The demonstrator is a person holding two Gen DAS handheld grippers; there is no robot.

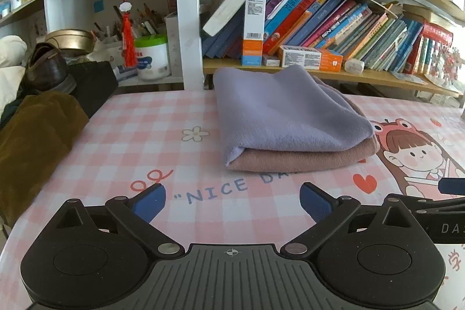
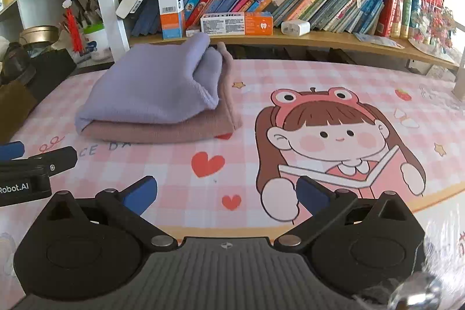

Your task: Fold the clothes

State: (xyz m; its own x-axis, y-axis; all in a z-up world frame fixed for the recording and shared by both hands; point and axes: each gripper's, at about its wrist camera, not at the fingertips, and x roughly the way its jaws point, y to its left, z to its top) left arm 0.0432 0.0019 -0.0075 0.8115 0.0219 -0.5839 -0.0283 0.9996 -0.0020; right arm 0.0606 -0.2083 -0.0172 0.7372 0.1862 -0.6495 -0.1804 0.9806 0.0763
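A folded lavender cloth [image 1: 287, 112] lies on top of a folded dusty-pink cloth [image 1: 296, 159] on the pink checked tablecloth [image 1: 162, 118]. The stack also shows in the right wrist view, lavender [image 2: 151, 89] over pink [image 2: 162, 131], at the table's left. My left gripper [image 1: 232, 202] is open and empty, held back from the stack's near edge. My right gripper [image 2: 226, 195] is open and empty, to the right of the stack over the cartoon girl print [image 2: 334, 135]. Each gripper shows at the edge of the other's view.
A bookshelf with leaning books [image 1: 334, 19] and small boxes [image 1: 308, 57] runs behind the table. A brown garment [image 1: 32, 147], a dark shoe [image 1: 49, 69] and a black box [image 1: 93, 86] crowd the left edge. A white tub [image 1: 152, 57] stands behind.
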